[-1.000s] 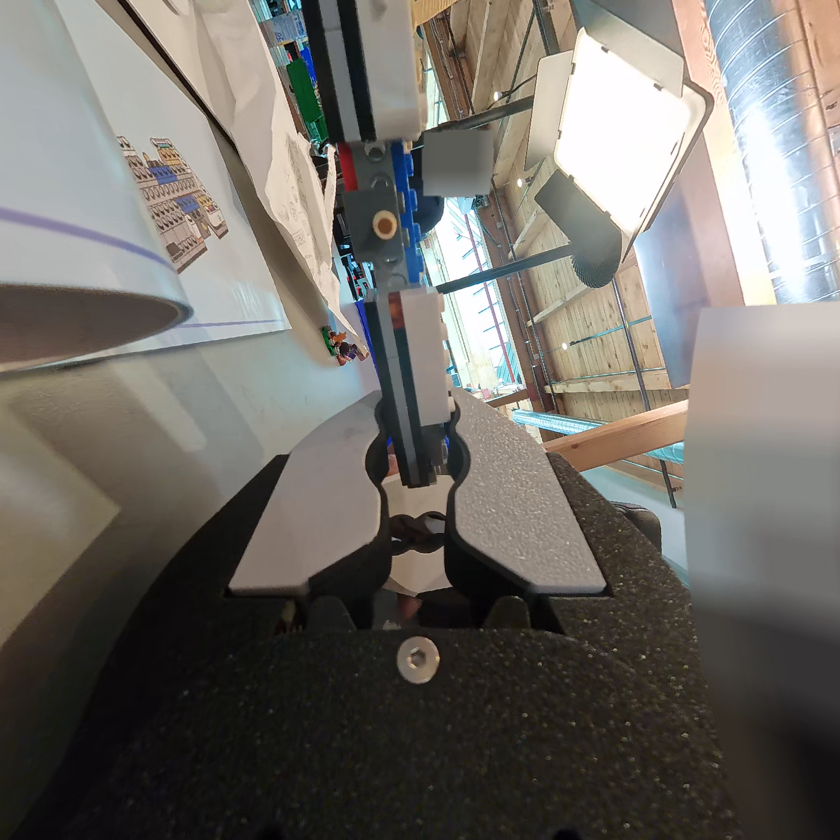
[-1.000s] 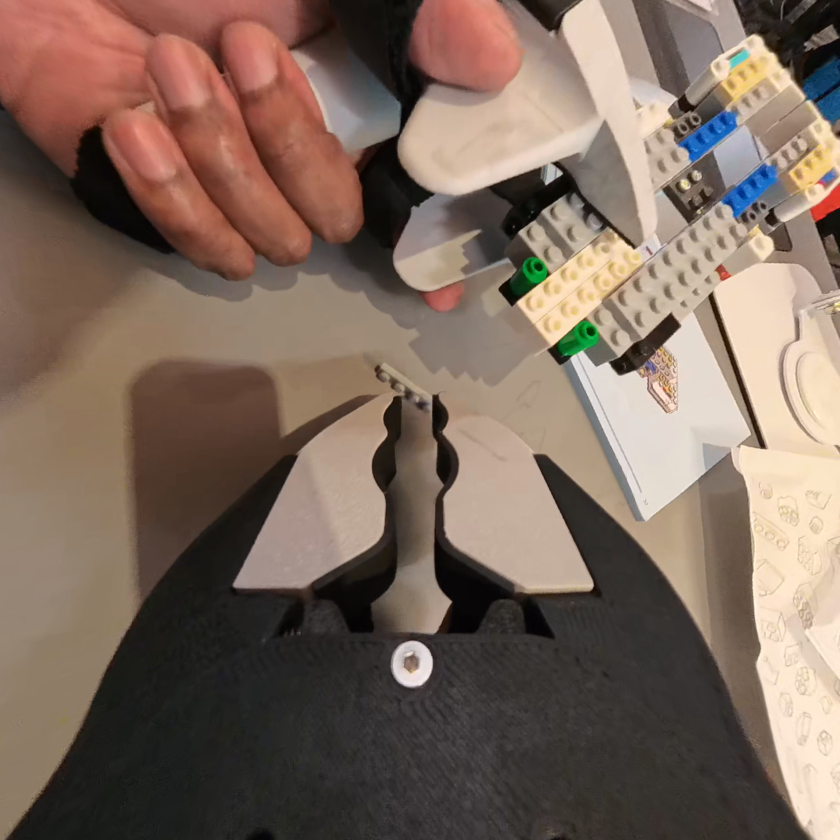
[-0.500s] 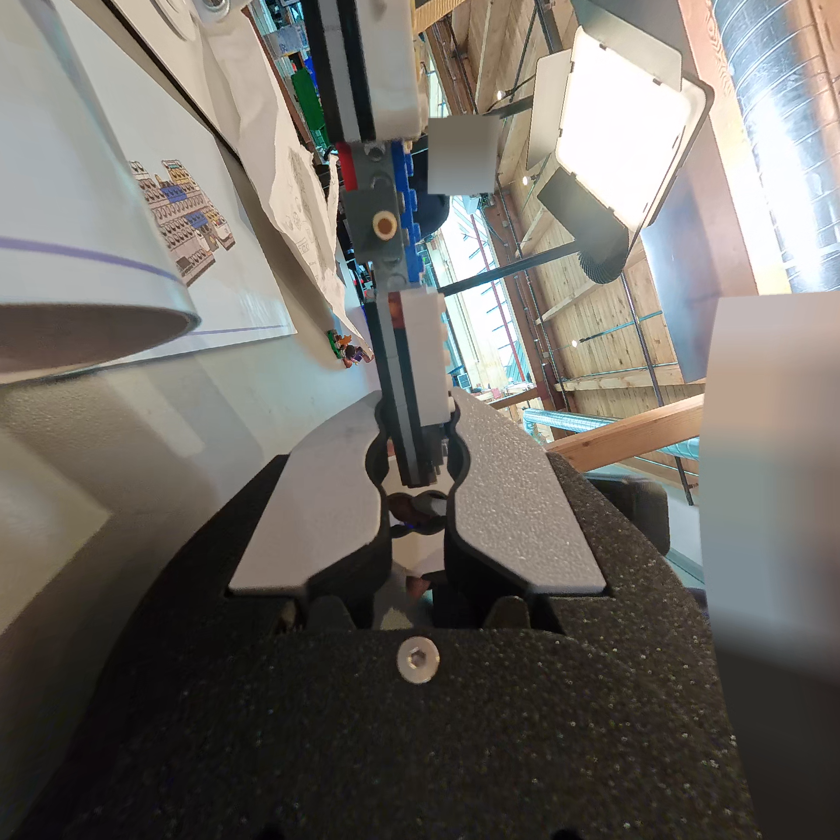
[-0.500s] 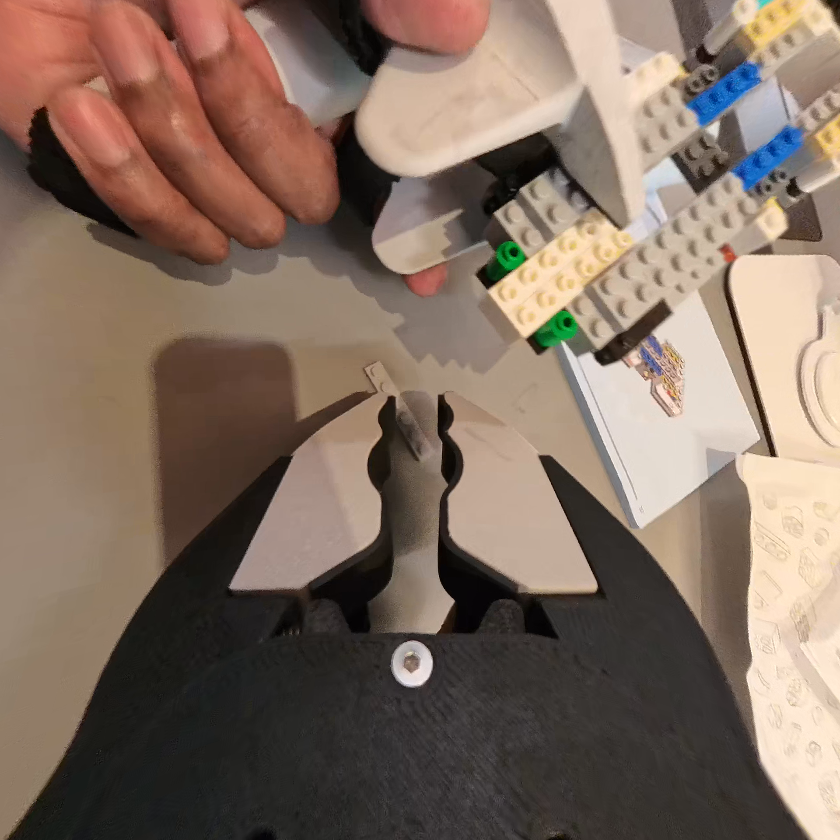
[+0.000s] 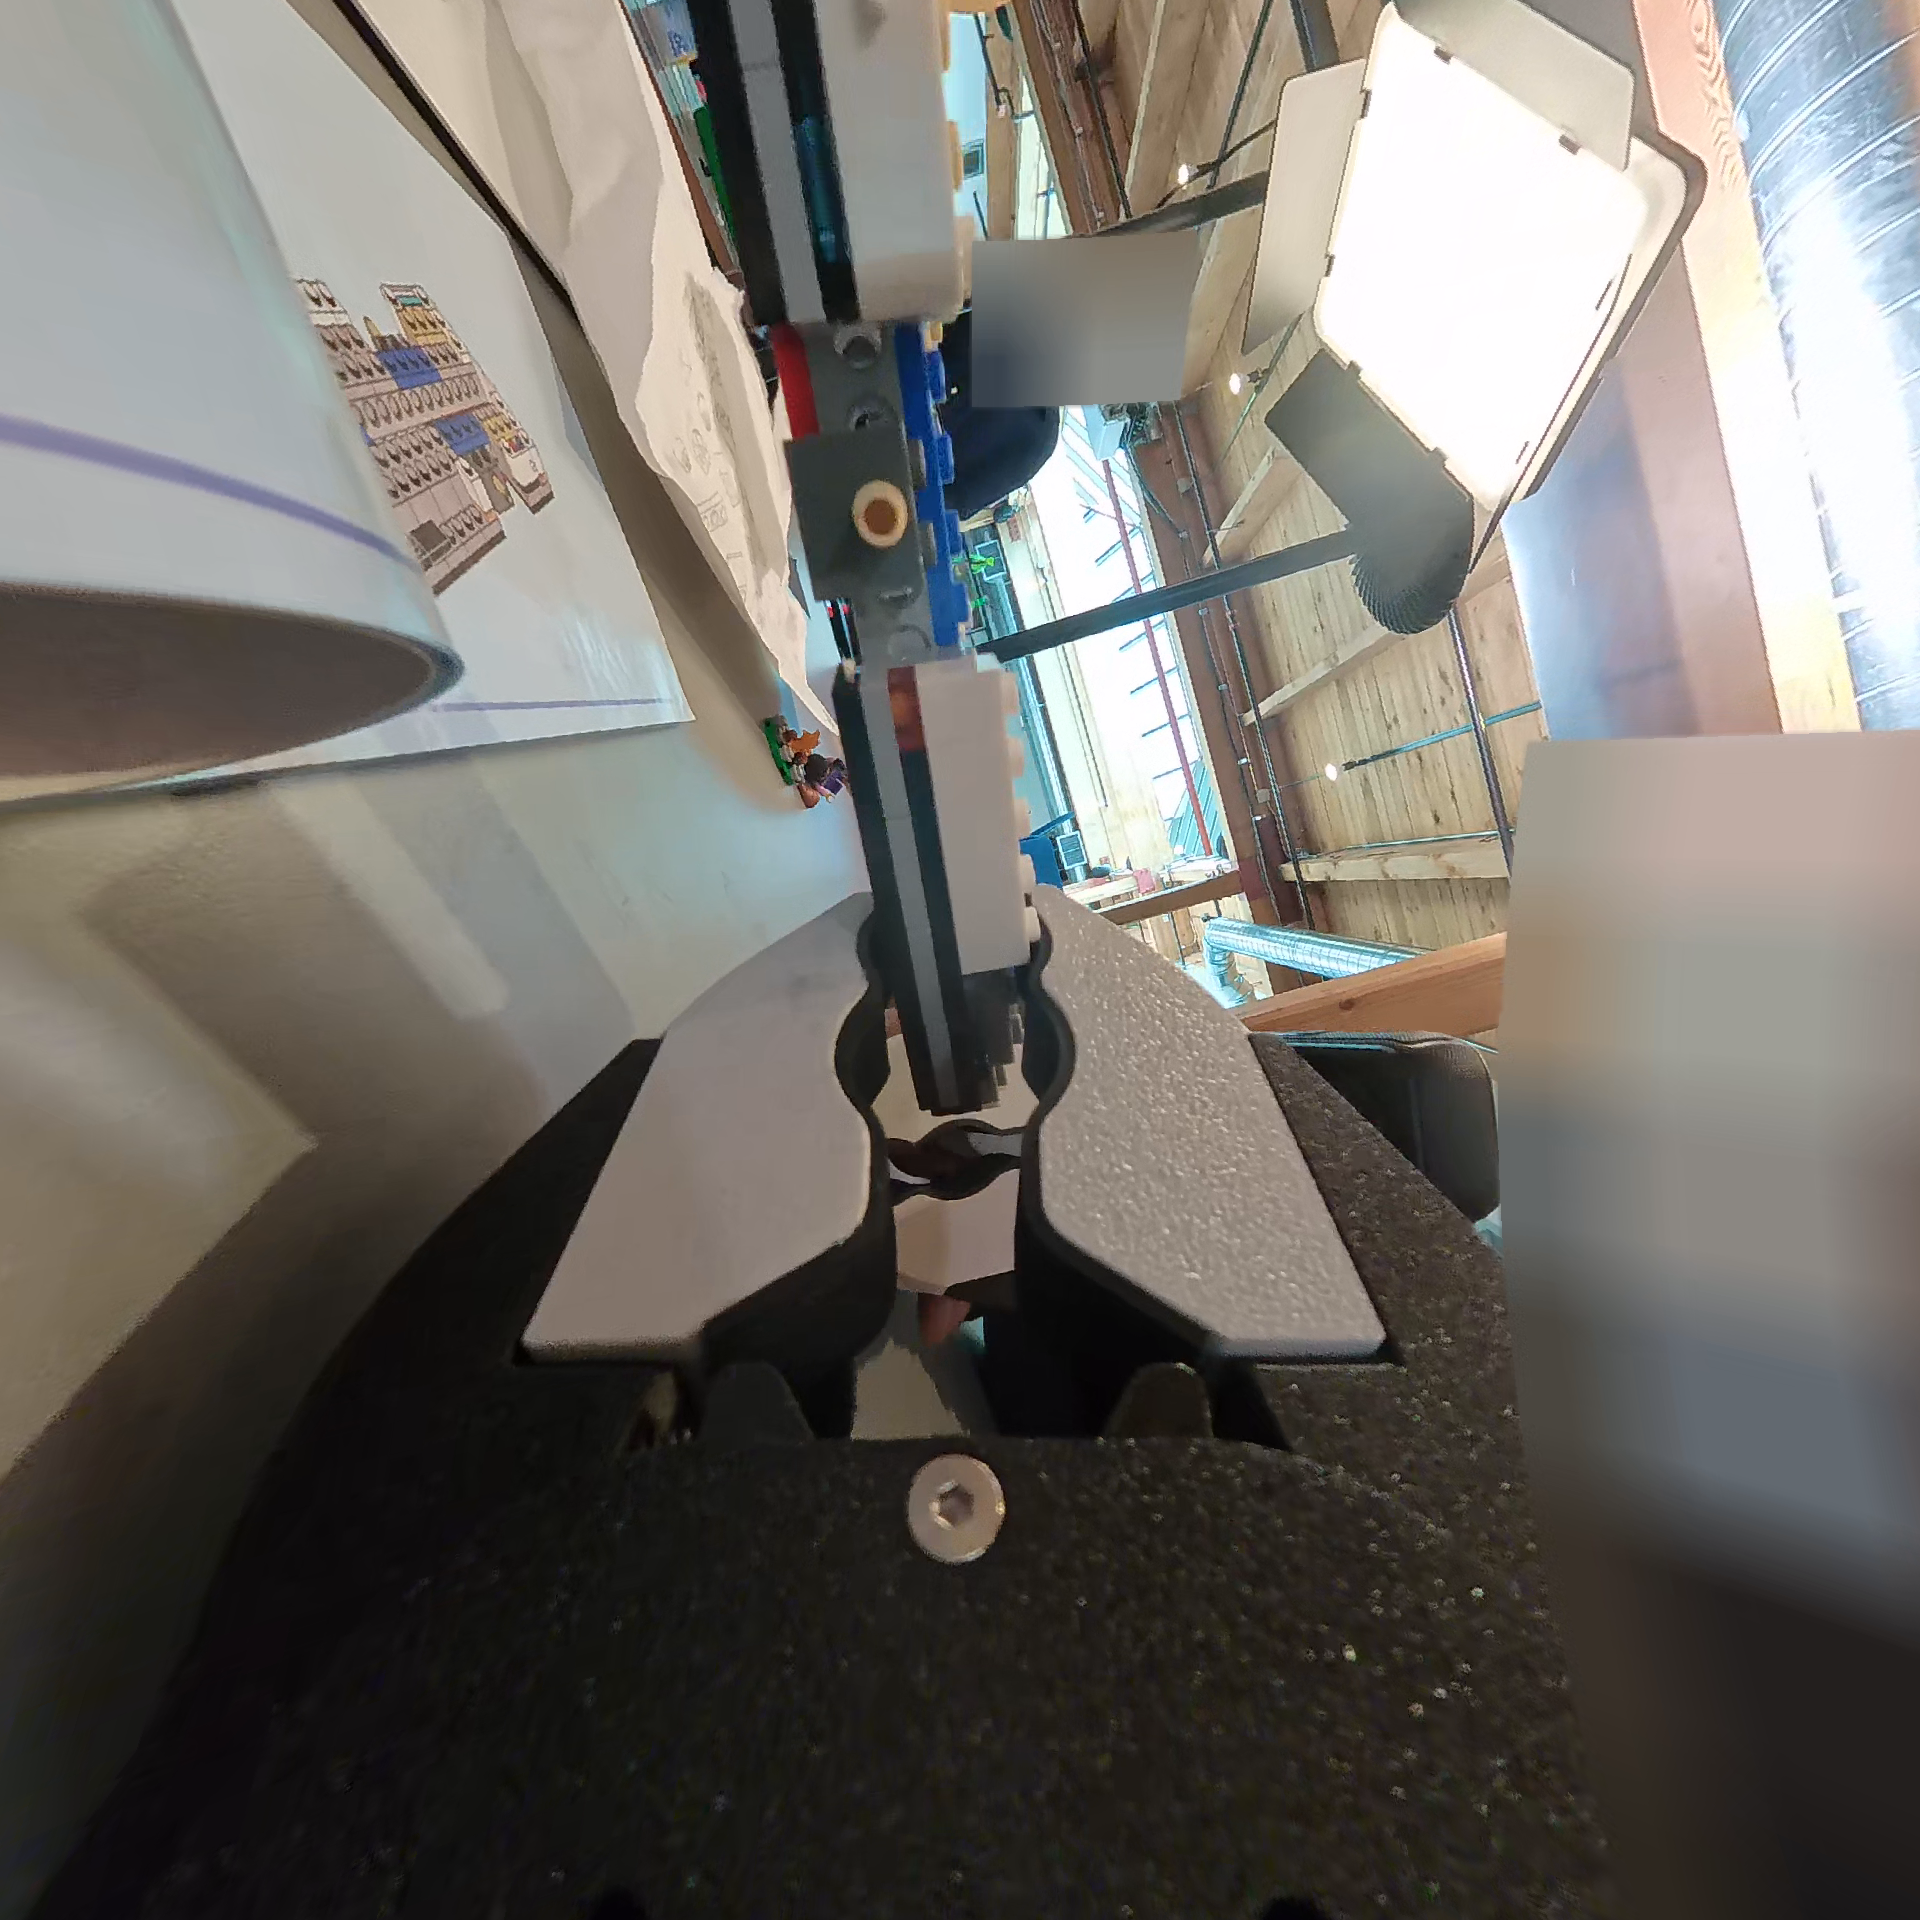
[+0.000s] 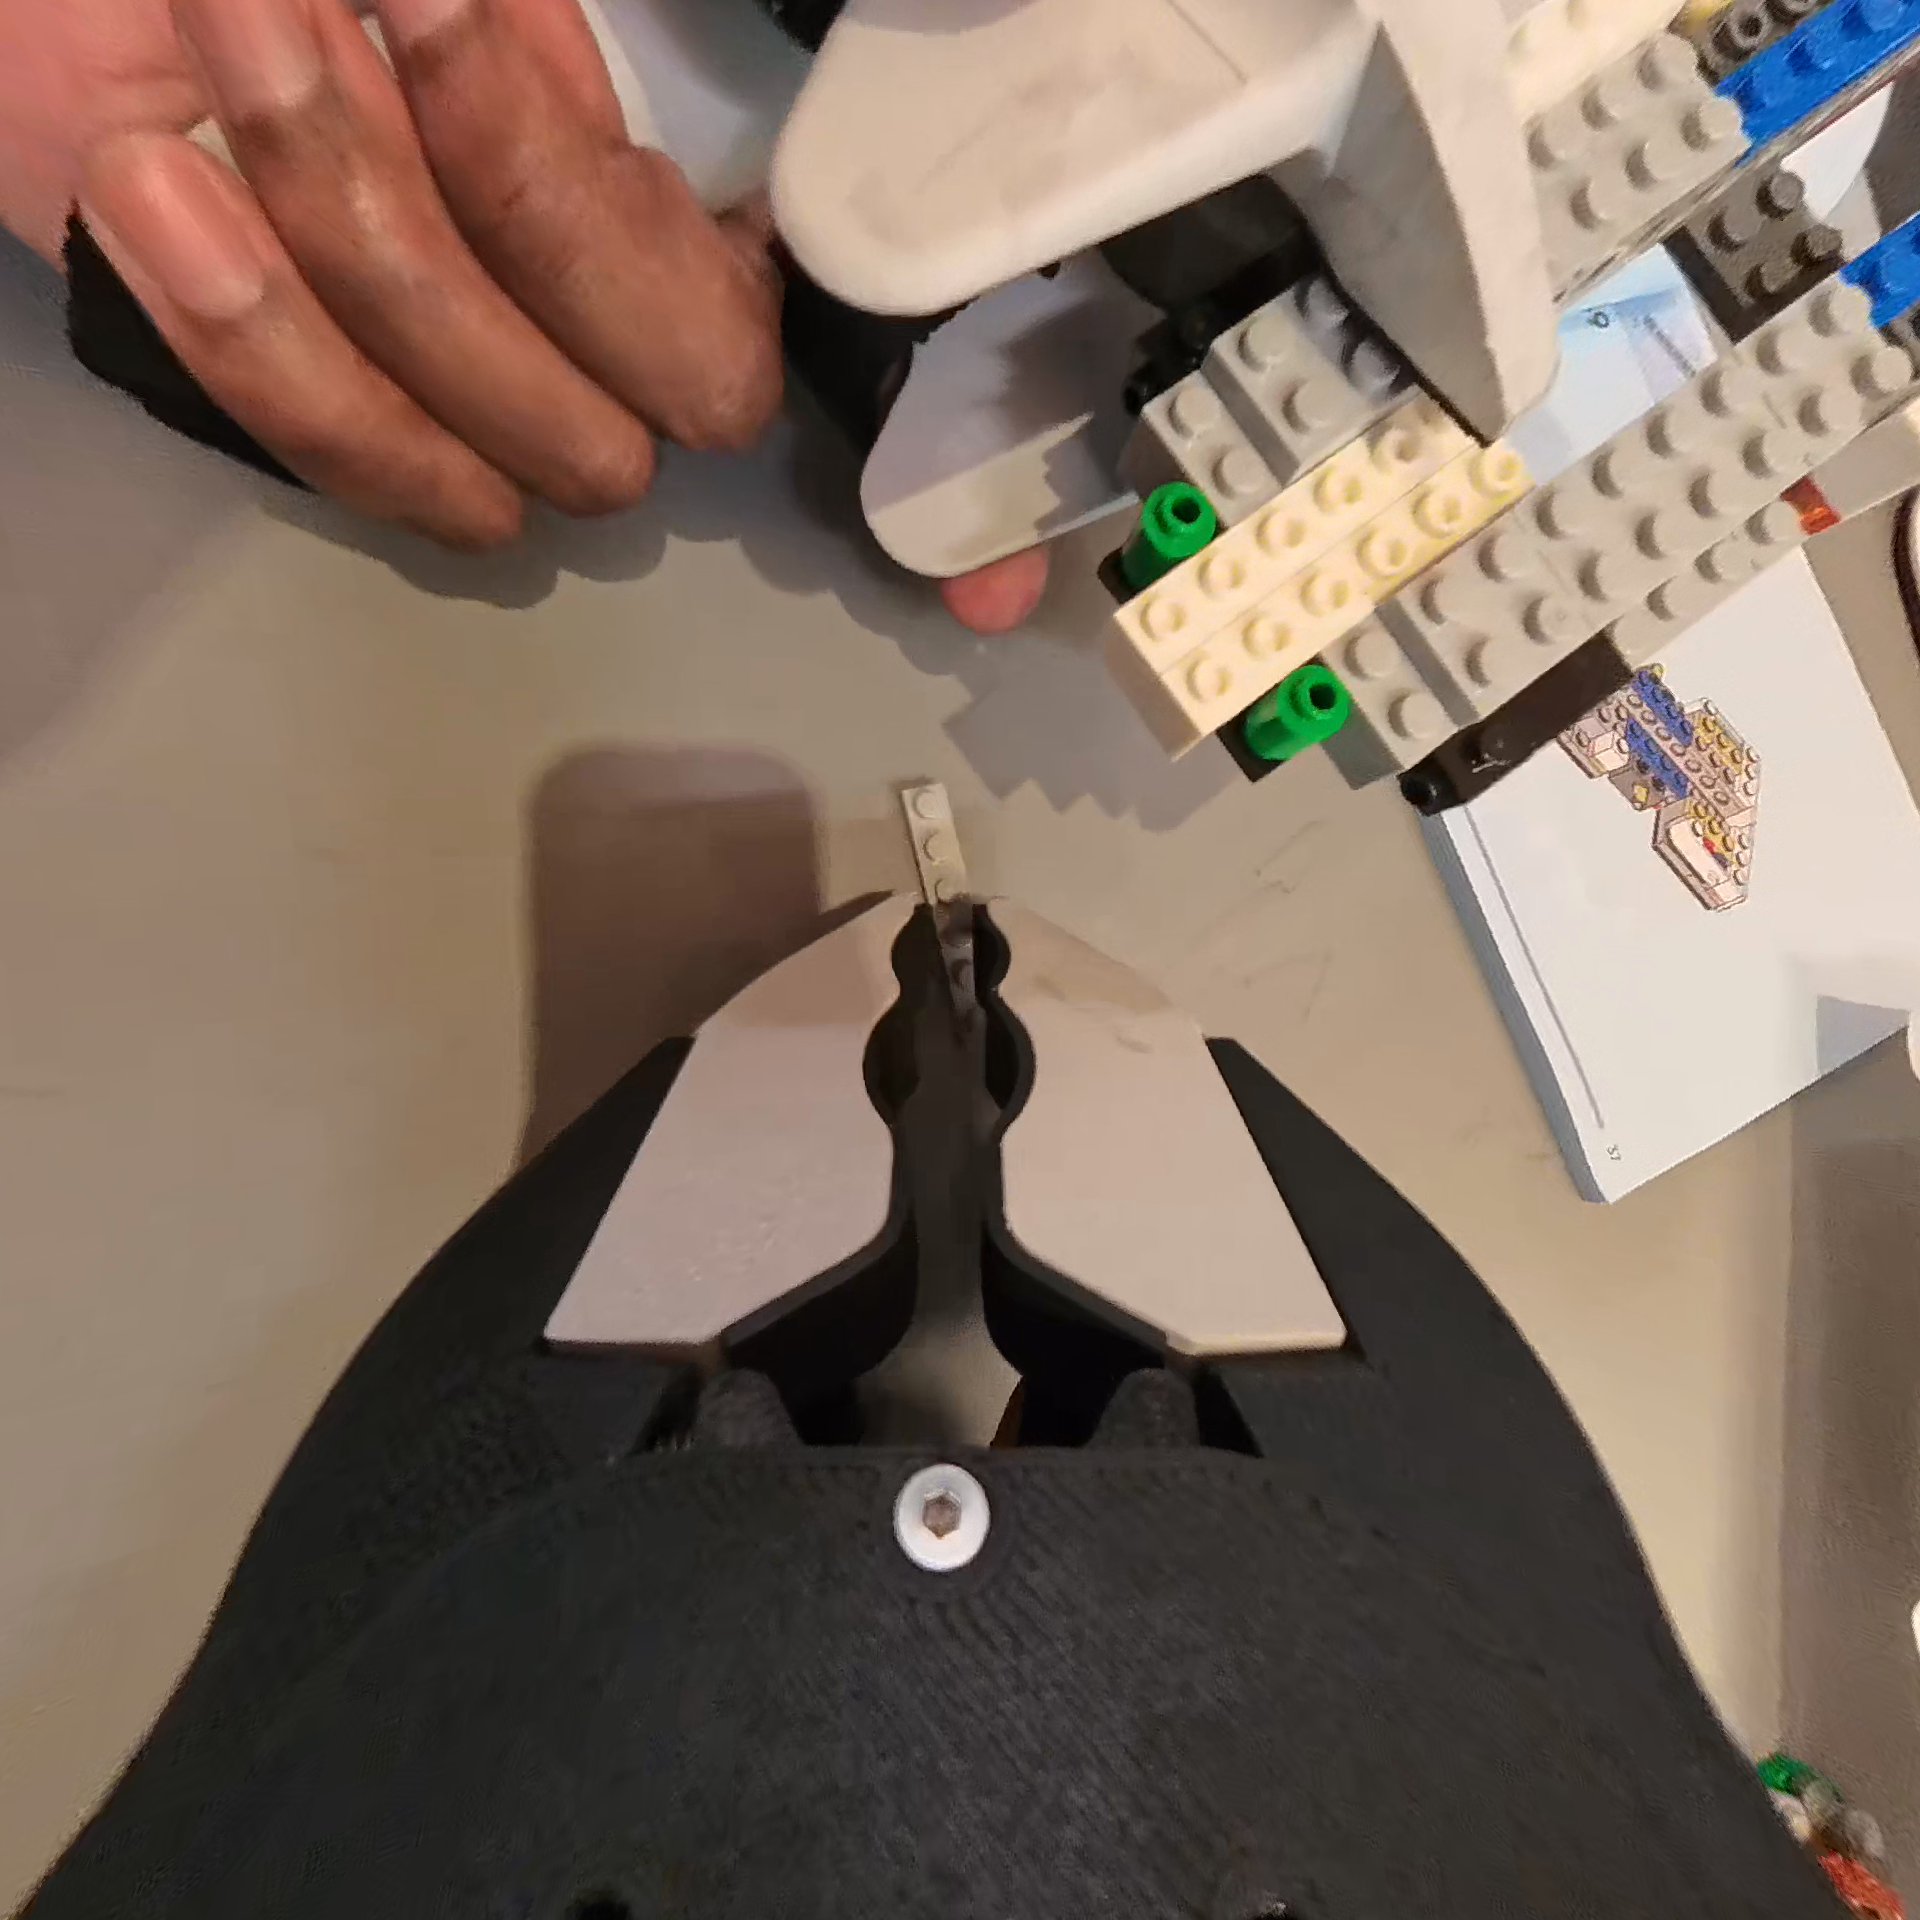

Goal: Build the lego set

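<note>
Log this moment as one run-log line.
left tongs: clamped on brick model | right tongs: closed on thin grey plate, on table | booklet: right

Right gripper (image 6: 951,914) now narrowed and pinching the thin grey plate (image 6: 935,847), plate turned upright at frame centre, brick model (image 6: 1455,540) nearer

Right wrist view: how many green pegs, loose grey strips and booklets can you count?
Green pegs on the brick model: 2, one upper and one lower.
Loose grey strip between the right hand-held gripper's fingertips: 1.
Booklet on the table: 1.
Total: 4.
</note>
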A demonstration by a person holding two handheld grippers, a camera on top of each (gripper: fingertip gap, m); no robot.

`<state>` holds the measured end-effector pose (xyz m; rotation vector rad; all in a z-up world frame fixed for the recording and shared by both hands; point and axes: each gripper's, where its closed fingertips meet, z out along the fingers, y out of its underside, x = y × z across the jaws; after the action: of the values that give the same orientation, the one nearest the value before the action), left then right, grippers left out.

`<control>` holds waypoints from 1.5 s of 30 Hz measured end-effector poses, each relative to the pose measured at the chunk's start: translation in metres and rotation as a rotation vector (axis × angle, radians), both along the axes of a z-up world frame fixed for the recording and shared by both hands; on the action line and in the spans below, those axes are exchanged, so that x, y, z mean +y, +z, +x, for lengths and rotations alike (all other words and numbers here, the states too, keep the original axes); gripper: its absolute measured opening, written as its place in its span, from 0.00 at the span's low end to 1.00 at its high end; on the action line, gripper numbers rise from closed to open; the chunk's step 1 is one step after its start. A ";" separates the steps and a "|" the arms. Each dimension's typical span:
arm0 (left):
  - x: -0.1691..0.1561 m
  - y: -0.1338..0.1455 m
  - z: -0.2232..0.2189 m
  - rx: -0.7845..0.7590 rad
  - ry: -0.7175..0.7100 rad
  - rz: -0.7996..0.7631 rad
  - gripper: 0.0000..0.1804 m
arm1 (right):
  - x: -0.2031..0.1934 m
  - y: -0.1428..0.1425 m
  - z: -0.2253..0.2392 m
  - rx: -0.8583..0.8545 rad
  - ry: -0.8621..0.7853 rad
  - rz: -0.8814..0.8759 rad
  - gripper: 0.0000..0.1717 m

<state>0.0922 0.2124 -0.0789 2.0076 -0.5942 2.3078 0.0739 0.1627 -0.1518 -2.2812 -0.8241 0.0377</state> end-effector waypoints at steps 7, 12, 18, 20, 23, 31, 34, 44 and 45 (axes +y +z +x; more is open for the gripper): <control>0.005 -0.001 -0.002 0.021 0.012 -0.027 0.12 | -0.011 0.001 -0.002 -0.010 0.039 -0.038 0.04; 0.004 0.002 -0.003 0.014 0.006 -0.043 0.12 | -0.013 0.030 -0.001 0.015 0.055 0.020 0.03; 0.001 0.003 -0.003 0.007 -0.012 -0.058 0.12 | -0.007 0.088 -0.005 0.020 0.092 0.128 0.04; -0.002 0.001 -0.002 0.011 -0.020 -0.071 0.12 | -0.002 0.092 -0.005 -0.017 0.115 0.117 0.04; -0.007 -0.003 -0.001 0.018 -0.038 -0.079 0.12 | 0.011 0.096 -0.005 -0.066 0.148 0.107 0.04; -0.013 -0.002 -0.001 0.013 -0.061 -0.084 0.12 | 0.016 0.081 0.001 -0.127 0.204 0.049 0.04; -0.014 -0.003 0.000 0.015 -0.065 -0.089 0.12 | 0.018 0.080 0.001 -0.129 0.207 0.058 0.04; -0.016 -0.004 0.000 0.014 -0.071 -0.096 0.12 | 0.019 0.074 0.001 -0.143 0.225 0.067 0.04; -0.016 -0.004 0.000 0.014 -0.071 -0.096 0.12 | 0.019 0.074 0.001 -0.142 0.225 0.068 0.04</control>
<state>0.0922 0.1967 -0.0829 1.9266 -0.5334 2.2350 0.0747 0.1821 -0.0781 -2.1365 -1.1361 -0.0508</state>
